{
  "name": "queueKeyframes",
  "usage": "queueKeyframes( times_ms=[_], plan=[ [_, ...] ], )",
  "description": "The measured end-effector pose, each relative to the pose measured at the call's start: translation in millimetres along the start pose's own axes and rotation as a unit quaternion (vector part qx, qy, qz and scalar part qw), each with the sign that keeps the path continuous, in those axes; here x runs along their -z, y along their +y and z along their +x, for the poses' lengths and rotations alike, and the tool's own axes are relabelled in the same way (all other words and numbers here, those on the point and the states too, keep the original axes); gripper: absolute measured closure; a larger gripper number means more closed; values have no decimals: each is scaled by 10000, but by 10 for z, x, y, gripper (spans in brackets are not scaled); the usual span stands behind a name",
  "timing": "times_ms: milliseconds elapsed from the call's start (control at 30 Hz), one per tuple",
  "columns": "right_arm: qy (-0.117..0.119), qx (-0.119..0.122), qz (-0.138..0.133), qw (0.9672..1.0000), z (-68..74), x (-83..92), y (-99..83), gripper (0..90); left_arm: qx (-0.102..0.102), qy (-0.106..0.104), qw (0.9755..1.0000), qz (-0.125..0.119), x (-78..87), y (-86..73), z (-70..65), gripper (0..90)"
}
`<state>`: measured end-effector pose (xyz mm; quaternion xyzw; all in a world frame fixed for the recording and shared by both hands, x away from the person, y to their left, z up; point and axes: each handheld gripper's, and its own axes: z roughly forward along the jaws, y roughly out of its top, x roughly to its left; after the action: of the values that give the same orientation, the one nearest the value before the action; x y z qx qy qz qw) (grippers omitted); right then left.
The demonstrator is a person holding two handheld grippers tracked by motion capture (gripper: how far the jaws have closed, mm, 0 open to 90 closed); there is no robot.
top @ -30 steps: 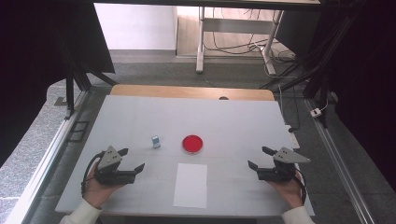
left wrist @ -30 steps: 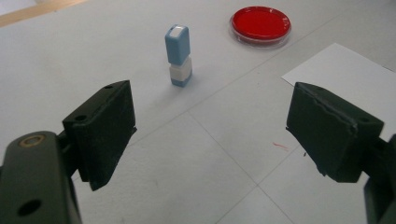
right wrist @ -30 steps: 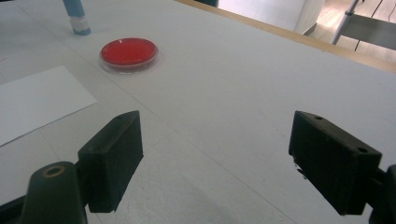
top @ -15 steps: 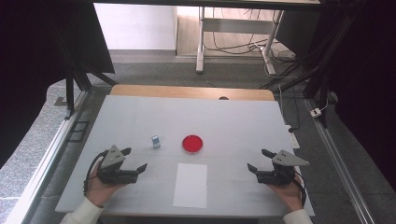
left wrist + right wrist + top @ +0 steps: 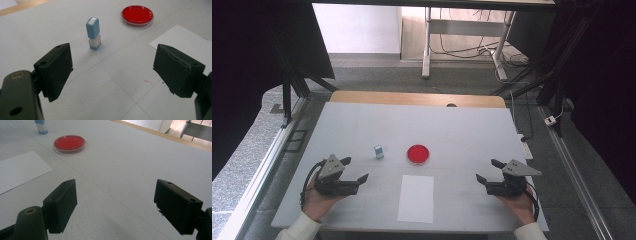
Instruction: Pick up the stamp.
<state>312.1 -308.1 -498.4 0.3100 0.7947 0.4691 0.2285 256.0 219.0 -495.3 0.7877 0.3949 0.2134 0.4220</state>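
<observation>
A white table (image 5: 362, 125) seen from above, the person's hands entering from six o'clock. The left gripper (image 5: 354, 170), a black two-jaw tool with a grey three-cornered plate, rests at about eight o'clock on the table, its jaws spread wide with nothing between them. The right gripper (image 5: 488, 171), of the same make, sits at about four o'clock, its jaws likewise wide apart and holding nothing.

A small blue and white upright block (image 5: 379, 152) stands near the table's centre, at about one o'clock from the left gripper and apart from it. In the left gripper view the block (image 5: 93, 33) stands ahead, between the jaws' lines. A round, shallow dish with red contents (image 5: 418, 154) lies just to the block's three o'clock. A white rectangular paper sheet (image 5: 416, 197) lies flat at the dish's six o'clock, between the two grippers.
</observation>
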Motion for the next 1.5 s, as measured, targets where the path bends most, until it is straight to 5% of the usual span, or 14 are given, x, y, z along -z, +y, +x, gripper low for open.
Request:
queueKeyframes(
  times_ms=[600,1133,1333,1500],
  plan=[
    [-13,74,23,10000,36,3,3,187,-65,69,9999,120,-141,128,62,162],
    [16,57,-18,10000,47,18,10,190,43,30,9991,425,-500,391,314,170],
    [10,69,-25,10000,49,20,13,193,-79,-29,9982,588,-631,494,338,173],
    [6,62,-3,10000,41,12,11,195,73,-58,9988,487,-716,560,410,183]
  ],
)
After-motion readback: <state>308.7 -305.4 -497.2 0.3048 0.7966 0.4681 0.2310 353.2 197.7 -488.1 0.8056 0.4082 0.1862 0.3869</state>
